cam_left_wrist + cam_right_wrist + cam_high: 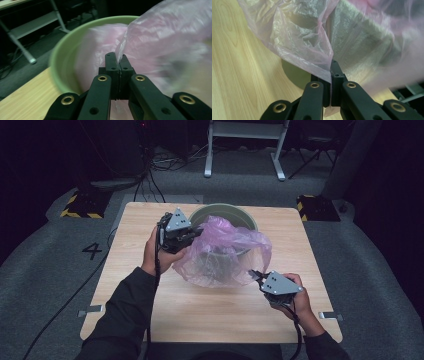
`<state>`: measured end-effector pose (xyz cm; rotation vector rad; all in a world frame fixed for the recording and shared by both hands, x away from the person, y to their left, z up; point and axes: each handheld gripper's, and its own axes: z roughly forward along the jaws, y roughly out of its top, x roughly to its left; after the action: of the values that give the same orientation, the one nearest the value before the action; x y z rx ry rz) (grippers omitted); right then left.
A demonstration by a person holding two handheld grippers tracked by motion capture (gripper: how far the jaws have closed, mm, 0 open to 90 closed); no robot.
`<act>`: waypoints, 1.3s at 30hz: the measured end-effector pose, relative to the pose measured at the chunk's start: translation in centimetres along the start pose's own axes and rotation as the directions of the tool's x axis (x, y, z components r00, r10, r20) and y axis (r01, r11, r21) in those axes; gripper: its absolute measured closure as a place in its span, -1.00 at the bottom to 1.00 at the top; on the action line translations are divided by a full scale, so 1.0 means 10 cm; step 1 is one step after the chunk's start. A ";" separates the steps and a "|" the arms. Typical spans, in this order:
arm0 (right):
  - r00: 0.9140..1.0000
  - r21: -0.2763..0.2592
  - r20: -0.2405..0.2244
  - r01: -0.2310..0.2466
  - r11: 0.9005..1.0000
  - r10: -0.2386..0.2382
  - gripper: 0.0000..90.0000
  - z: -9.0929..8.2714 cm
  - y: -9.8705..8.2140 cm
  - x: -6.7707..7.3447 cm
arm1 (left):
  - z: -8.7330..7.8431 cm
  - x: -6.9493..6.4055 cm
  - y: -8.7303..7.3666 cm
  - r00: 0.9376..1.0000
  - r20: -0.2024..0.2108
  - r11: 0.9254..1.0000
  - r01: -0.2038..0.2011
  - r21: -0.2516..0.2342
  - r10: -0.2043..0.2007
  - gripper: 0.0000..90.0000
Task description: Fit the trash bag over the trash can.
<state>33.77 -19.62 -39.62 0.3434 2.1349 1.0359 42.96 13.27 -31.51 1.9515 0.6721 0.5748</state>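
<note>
The pale wooden square table served as the work surface, and near its far edge stood the round sage-green plastic bin, upright with its mouth facing up, set where both arms could reach around it. Draped over the near side of its rim lay the thin translucent pink plastic bag, billowing loosely above and in front of the bin, partly inside the opening and partly hanging down the outer wall toward the person. It looked as though the bag was being spread as a liner, which would explain why it was gripped at two separated spots instead of one: pulling on opposite edges keeps the film's mouth wide.

The left gripper, held at the bin's near-left rim, had its jaws pressed together on a fold of the bag; its own view showed the film pinched between the pads with the green rim just behind, so this side seemed positioned to draw the edge over the lip. The right gripper, lower and nearer the person at the bag's bottom right, was likewise clamped on the film's hem, the bin's base resting on the wood beyond, apparently to tension the slack side.
</note>
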 end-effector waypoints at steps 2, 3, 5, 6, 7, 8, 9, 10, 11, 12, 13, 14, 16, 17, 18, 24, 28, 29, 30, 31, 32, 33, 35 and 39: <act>1.000 0.010 -0.012 -0.008 1.000 0.008 1.00 0.00 -0.04 -0.04 | 0.01 0.10 0.00 1.000 -0.023 1.000 0.015 0.000 -0.015 0.98; 1.000 0.015 -0.015 -0.010 1.000 0.011 1.00 0.00 -0.06 -0.05 | 0.02 0.14 0.00 0.999 -0.033 1.000 0.023 -0.001 -0.023 0.98; 1.000 0.026 -0.023 -0.010 1.000 0.011 1.00 0.00 -0.10 -0.07 | 0.05 0.23 -0.01 0.998 -0.059 1.000 0.027 -0.004 -0.027 0.98; 1.000 0.034 -0.022 -0.010 0.999 0.010 1.00 0.00 -0.13 -0.09 | 0.06 0.31 -0.01 0.996 -0.074 0.999 0.040 -0.016 -0.041 0.98; 1.000 0.034 -0.022 -0.010 0.999 0.010 1.00 0.00 -0.13 -0.09 | 0.06 0.31 -0.01 0.996 -0.074 0.999 0.040 -0.016 -0.041 0.98; 0.999 0.033 -0.026 -0.021 0.999 0.022 1.00 -0.01 -0.17 -0.13 | 0.07 0.35 -0.02 0.995 -0.085 0.999 0.044 -0.026 -0.046 0.98; 0.999 0.033 -0.026 -0.021 0.999 0.022 1.00 -0.01 -0.17 -0.13 | 0.08 0.38 -0.03 0.994 -0.094 0.998 0.046 -0.029 -0.049 0.98; 0.999 0.029 -0.030 -0.031 0.999 0.032 1.00 -0.02 -0.18 -0.15 | 0.10 0.41 -0.04 0.994 -0.098 0.998 0.049 -0.032 -0.052 0.98; 0.999 0.028 -0.030 -0.036 0.999 0.037 1.00 -0.03 -0.19 -0.17 | 0.11 0.44 -0.05 0.993 -0.113 0.999 0.043 -0.028 -0.046 0.97; 0.999 0.029 -0.027 -0.038 0.999 0.039 1.00 -0.03 -0.20 -0.19 | 0.13 0.48 -0.07 0.992 -0.118 0.998 0.050 -0.035 -0.054 0.97; 0.999 0.028 -0.025 -0.042 0.999 0.043 1.00 -0.04 -0.21 -0.21 | 0.14 0.51 -0.09 0.992 -0.112 0.997 0.060 -0.039 -0.064 0.97; 0.998 0.020 -0.031 -0.049 0.999 0.050 0.96 -0.05 -0.22 -0.23 | 0.16 0.54 -0.11 0.990 -0.119 0.997 0.067 -0.035 -0.070 0.96; 0.998 0.006 -0.045 -0.048 0.999 0.048 0.50 -0.07 -0.24 -0.24 | 0.17 0.56 -0.15 0.991 -0.109 0.996 0.075 -0.051 -0.080 0.94; 0.998 0.015 -0.043 -0.049 0.999 0.050 0.24 -0.07 -0.23 -0.24 | 0.17 0.56 -0.16 0.990 -0.109 0.995 0.079 -0.058 -0.085 0.94; 0.998 0.015 -0.050 -0.047 0.999 0.048 0.09 -0.07 -0.22 -0.23 | 0.18 0.56 -0.17 0.990 -0.112 0.995 0.081 -0.058 -0.088 0.94; 0.999 -0.122 -0.041 -0.030 0.992 0.025 -0.09 -0.30 -0.08 -0.12 | 0.15 0.56 -0.18 0.988 -0.119 0.993 0.092 -0.079 -0.101 0.95; 1.000 -0.199 -0.026 -0.018 0.980 0.013 -0.11 -0.47 0.07 -0.06 | 0.15 0.56 -0.19 0.987 -0.124 0.992 0.092 -0.083 -0.102 0.95; 1.000 -0.217 -0.027 -0.021 0.976 0.016 -0.13 -0.51 0.10 -0.05 | 0.15 0.56 -0.20 0.987 -0.120 0.992 0.096 -0.083 -0.106 0.95; 0.999 -0.227 -0.031 -0.027 0.973 0.021 -0.16 -0.53 0.13 -0.05 | 0.15 0.56 -0.20 0.987 -0.122 0.992 0.098 -0.084 -0.108 0.95; 0.999 -0.233 -0.029 -0.027 0.972 0.021 -0.16 -0.56 0.16 -0.05 | 0.16 0.56 -0.20 0.987 -0.123 0.992 0.098 -0.083 -0.108 0.95; 1.000 -0.242 -0.014 -0.021 0.970 0.018 -0.17 -0.58 0.18 -0.04 | 0.16 0.56 -0.20 0.987 -0.122 0.992 0.097 -0.083 -0.107 0.95; 1.000 -0.257 -0.012 -0.024 0.966 0.022 -0.17 -0.60 0.20 -0.03 | 0.17 0.56 -0.20 0.987 -0.123 0.992 0.095 -0.082 -0.104 0.95; 1.000 -0.250 0.014 -0.019 0.968 0.023 -0.17 -0.58 0.26 -0.04 | 0.18 0.56 -0.21 0.987 -0.123 0.992 0.097 -0.080 -0.106 0.95; 0.998 -0.206 0.065 0.003 0.979 0.011 -0.14 -0.47 0.33 -0.11 | 0.21 0.58 -0.24 0.986 -0.102 0.987 0.121 -0.102 -0.132 0.94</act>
<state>30.97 -20.76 -34.64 0.2785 1.9481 1.2188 48.05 16.80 -33.93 1.7843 0.8158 0.6258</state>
